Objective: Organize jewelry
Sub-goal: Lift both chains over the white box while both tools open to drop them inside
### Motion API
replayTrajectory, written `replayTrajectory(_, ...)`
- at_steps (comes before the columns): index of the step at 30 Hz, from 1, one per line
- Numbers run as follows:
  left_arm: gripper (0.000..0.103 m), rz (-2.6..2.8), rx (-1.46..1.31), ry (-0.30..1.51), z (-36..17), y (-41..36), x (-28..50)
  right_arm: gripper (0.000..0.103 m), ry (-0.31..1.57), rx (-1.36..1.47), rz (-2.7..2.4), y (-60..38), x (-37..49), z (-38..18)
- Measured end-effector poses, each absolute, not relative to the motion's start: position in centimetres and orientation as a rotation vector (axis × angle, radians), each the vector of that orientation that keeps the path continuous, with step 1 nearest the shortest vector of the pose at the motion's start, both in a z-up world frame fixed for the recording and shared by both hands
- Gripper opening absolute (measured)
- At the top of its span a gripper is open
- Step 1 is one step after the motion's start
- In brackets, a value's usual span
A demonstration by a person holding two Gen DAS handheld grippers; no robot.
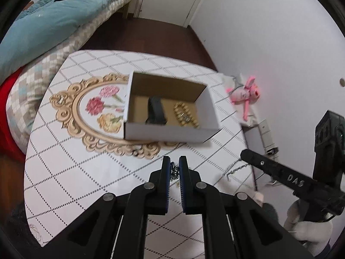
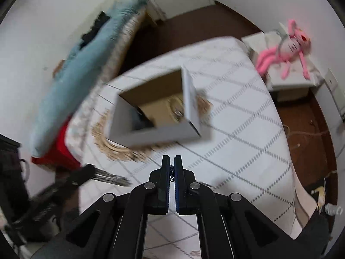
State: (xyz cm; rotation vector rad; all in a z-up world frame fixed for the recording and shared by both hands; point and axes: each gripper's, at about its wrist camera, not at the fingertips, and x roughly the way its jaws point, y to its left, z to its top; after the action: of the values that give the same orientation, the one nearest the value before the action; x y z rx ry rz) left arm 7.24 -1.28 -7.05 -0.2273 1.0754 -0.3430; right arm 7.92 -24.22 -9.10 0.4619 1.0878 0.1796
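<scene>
Left wrist, both tools (image 1: 175, 161) (image 2: 171, 161) pinching chain (image 1: 174, 171) (silver), box (image 1: 170, 132) ahead

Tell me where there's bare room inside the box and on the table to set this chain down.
Inside the cardboard box, bare floor shows left of the dark item; the right half holds the gold bracelet. On the table, the patch between the box's front wall and the left gripper is bare.

Open cardboard box (image 1: 170, 116) on table: gold bead bracelet (image 1: 185, 114), dark item (image 1: 155, 111) inside.
</scene>
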Motion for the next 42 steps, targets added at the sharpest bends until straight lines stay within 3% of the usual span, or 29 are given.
replayTrajectory(10,0.005,-0.388,-0.221,0.997,-2.0,-1.6,13.2,0.003,1.001,0.403,0.259,-23.2,15.2,-2.2)
replayTrajectory(22,0.005,-0.334,-0.151,1.138,-6.3,-1.5,23.5,0.004,1.167,0.348,0.221,-21.8,24.4,-7.8)
replayTrajectory(31,0.008,-0.228,-0.105,1.245,-9.2,-1.4,26.6,0.004,1.259,0.256,0.176,-21.6,27.5,-10.5)
replayTrajectory(34,0.019,-0.176,-0.087,1.257,-9.4,-1.2,27.0,0.005,1.292,0.228,0.161,-21.4,28.0,-11.2)
replayTrajectory(36,0.049,-0.142,-0.071,1.254,-9.5,-1.0,27.1,0.008,1.301,0.207,0.146,-21.4,28.0,-11.5)
replayTrajectory(37,0.056,-0.128,-0.066,1.243,-9.4,-0.9,27.0,0.017,1.302,0.197,0.142,-21.3,28.0,-11.5)
replayTrajectory(38,0.066,-0.114,-0.062,1.229,-9.3,-0.7,26.8,0.033,1.297,0.181,0.131,-21.2,27.9,-11.5)
replayTrajectory(40,0.071,-0.083,-0.037,1.207,-9.2,-0.6,26.4,0.057,1.284,0.149,0.113,-21.1,27.6,-11.3)
replayTrajectory(42,0.073,-0.063,-0.013,1.188,-9.3,-0.6,25.9,0.061,1.271,0.132,0.096,-21.0,27.2,-11.2)
